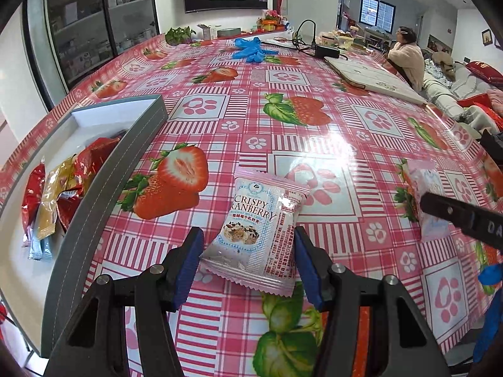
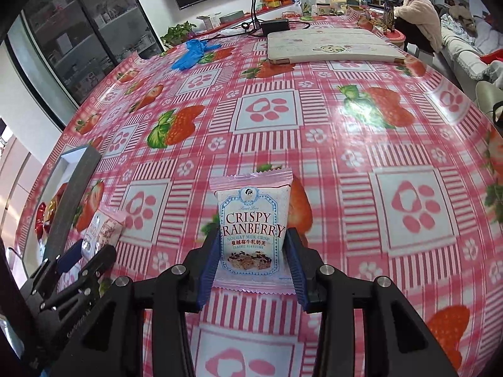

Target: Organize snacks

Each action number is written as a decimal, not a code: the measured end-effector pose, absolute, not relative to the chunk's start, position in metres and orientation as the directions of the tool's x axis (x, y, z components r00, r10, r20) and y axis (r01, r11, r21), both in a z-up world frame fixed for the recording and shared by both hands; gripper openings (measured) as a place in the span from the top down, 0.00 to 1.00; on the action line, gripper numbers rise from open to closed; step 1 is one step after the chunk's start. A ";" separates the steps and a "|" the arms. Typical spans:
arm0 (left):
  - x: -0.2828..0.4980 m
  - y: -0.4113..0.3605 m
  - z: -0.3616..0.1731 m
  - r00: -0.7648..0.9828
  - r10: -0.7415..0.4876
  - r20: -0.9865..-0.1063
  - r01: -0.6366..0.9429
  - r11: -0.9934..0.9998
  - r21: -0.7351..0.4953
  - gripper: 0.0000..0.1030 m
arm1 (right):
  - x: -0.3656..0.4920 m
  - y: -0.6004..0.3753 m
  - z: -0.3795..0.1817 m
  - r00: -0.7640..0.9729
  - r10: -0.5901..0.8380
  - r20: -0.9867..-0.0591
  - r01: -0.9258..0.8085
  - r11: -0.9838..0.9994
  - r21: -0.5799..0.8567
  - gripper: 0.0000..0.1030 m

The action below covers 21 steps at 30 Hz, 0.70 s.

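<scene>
My left gripper (image 1: 248, 245) is open around a pink-and-white cranberry nougat packet (image 1: 257, 223) that lies on the strawberry tablecloth; the blue pads stand at its two sides. My right gripper (image 2: 251, 245) is shut on a second cranberry packet (image 2: 251, 229), pads pressed against both edges. In the left wrist view that second packet (image 1: 421, 188) and the right gripper's finger (image 1: 462, 216) show at the right. In the right wrist view the left gripper (image 2: 81, 257) and its packet (image 2: 103, 229) show at lower left.
A grey tray (image 1: 125, 169) with a white inside stands at the left, holding several red and gold snack packets (image 1: 63, 188); it also shows in the right wrist view (image 2: 75, 182). Blue gloves (image 1: 251, 48), a white board (image 2: 330, 45), cables and a seated person (image 1: 408, 59) are at the far end.
</scene>
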<state>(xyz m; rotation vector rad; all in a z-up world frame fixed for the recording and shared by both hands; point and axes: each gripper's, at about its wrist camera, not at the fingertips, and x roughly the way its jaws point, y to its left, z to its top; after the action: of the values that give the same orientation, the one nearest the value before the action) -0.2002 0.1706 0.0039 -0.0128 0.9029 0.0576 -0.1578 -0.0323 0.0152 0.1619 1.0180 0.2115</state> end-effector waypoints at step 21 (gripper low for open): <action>-0.200 0.180 0.000 0.591 0.065 -0.804 -0.075 0.997 0.025 0.11 | -0.157 -0.028 0.007 0.528 0.179 -0.830 -0.111 0.984 0.142 0.00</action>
<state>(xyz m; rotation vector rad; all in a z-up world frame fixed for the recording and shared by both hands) -0.2003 0.1804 -0.0001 -0.0114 0.9350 0.0811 -0.1568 -0.0277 0.0069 0.0742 0.9999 0.1736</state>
